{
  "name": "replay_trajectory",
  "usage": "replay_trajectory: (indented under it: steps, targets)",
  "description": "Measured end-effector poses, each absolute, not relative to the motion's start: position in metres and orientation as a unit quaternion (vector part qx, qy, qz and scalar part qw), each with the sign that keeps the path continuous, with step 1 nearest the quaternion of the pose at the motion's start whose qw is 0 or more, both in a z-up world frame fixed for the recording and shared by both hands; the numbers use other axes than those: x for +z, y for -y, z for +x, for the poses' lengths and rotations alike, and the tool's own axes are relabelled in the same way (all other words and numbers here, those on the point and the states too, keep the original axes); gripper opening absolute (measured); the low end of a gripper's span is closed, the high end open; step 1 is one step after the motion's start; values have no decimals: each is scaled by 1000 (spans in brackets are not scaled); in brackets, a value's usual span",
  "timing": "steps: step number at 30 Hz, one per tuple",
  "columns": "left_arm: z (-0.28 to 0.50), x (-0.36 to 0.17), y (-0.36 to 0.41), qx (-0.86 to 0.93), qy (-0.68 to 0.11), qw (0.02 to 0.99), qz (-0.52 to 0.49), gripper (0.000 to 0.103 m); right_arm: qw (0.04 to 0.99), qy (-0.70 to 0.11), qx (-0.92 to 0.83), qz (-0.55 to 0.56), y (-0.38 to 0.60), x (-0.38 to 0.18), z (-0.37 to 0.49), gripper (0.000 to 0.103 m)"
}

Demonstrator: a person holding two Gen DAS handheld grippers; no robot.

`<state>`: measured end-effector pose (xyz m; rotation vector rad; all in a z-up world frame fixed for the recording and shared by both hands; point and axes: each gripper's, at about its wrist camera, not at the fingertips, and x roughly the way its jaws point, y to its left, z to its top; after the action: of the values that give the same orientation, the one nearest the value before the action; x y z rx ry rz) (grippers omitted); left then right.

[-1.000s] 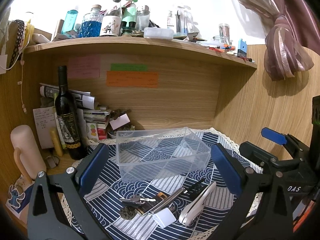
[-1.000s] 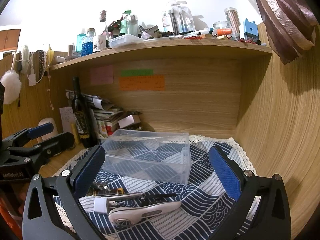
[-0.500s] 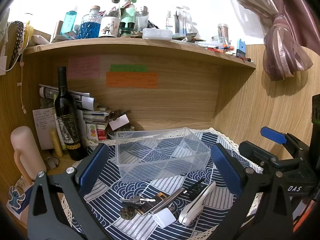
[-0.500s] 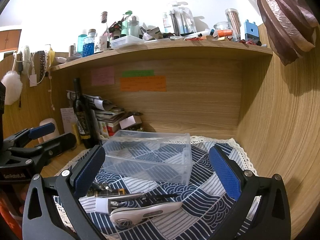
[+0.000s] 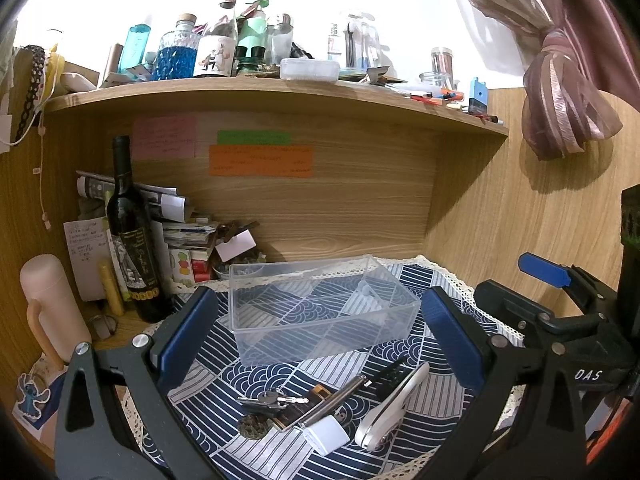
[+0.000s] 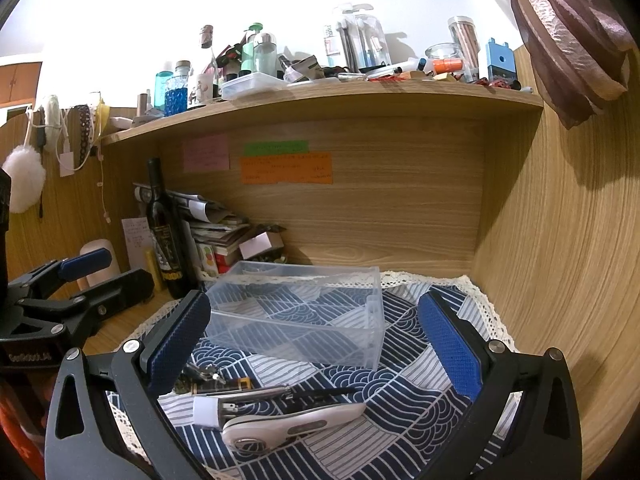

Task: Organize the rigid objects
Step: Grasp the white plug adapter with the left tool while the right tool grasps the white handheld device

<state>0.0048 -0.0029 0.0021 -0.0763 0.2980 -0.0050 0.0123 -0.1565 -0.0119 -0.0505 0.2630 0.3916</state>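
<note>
Both grippers hover over the patterned cloth [image 5: 280, 452], and nothing is picked up yet. The left gripper [image 5: 320, 344] has its fingers spread wide and empty; the right gripper [image 6: 316, 344] is just as wide, also holding nothing.

From the left view, the clear box [image 5: 320, 312] sits at twelve o'clock, open side up, with dividers inside and no contents that I can make out. Down at six o'clock lies the heap to sort: a bunch of keys [image 5: 272, 400], a silver pen [image 5: 332, 398], a small white cap [image 5: 326, 436], a white oval gadget [image 5: 390, 410] and a black clip-like piece [image 5: 386, 374], all touching or overlapping.

From the right view, the same gadget [image 6: 296, 424] lies at six o'clock, nearest the fingers, with the box [image 6: 296, 316] beyond it at twelve.

My read: this is the choosing stage, first pick pending. The gadget looks the sensible opener, since it lies on top at the pile's edge. Come down with the fingers across its narrow width, not its length, and close firmly because that smooth shell may slip. Lift straight up so the pen and keys aren't dragged along, then lower it into one compartment rather than dropping it onto a divider.
</note>
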Motion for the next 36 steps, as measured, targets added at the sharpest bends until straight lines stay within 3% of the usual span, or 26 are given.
replay_trajectory:
  steps: [12, 14, 17, 25, 36]
  targets:
    - [2, -6, 0, -7, -155, 987, -42, 103, 968, -149, 201, -20, 151, -20, 15, 100]
    - [5, -11, -4, 0, -163, 986, -45, 90, 965, -164, 205, -21, 147, -27, 19, 96]
    - [12, -22, -15, 6, -191, 980, -56, 81, 958, -191, 211, -24, 140, -39, 26, 90]
    - [22, -75, -44, 47, -275, 958, -70, 56, 934, -271, 229, -50, 110, -91, 44, 88]
    - [19, -126, -47, 32, -354, 930, -91, 54, 916, -332, 214, -68, 112, -135, 55, 86]
